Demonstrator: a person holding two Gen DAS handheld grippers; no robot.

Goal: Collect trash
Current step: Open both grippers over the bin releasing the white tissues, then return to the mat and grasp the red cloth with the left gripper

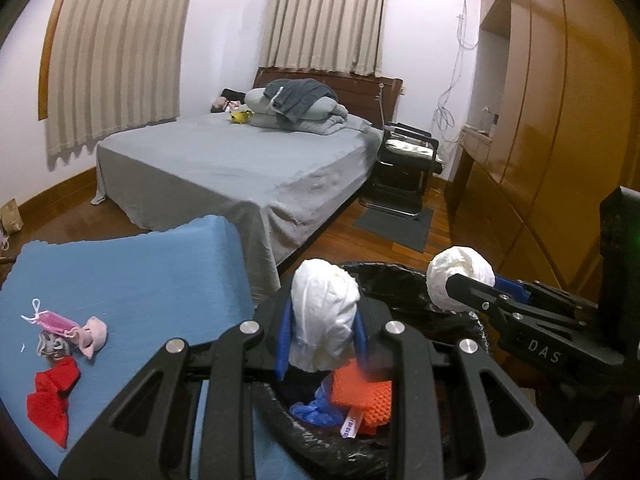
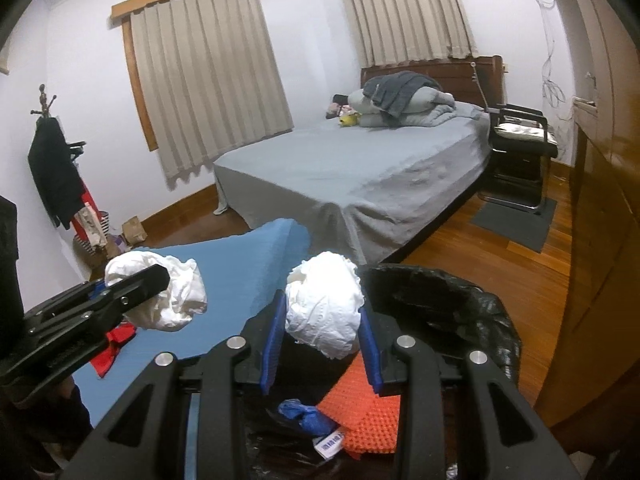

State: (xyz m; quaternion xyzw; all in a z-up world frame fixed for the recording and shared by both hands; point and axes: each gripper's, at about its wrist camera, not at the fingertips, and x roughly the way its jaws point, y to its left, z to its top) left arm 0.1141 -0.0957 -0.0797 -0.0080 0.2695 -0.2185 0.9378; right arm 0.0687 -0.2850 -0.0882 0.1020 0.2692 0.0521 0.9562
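A: Start with the big things. What lies ahead of the two grippers?

B: Well beyond both of them stands the bed under a grey sheet, with folded bedding piled at its far end. Nearer, to the left of the left gripper, is the blue-covered table. Directly below and ahead of both grippers is the bin with a black liner.

A: What is in the bin?

B: Under the fingertips of both grippers lie an orange dimpled mat and a crumpled blue glove, with a small printed wrapper beside them.

A: And the grippers themselves?

B: The left gripper is pinching a white paper wad between its blue pads, above the bin's near edge. The right gripper pinches its own white tissue ball the same way, also over the bin. From the left camera, the right one appears off to the right with its ball held over the far side of the liner.

A: Anything on the table?

B: Yes, left of the left gripper: a red cloth, a pink face mask, a small pink knitted piece and a grey scrap just beside it.
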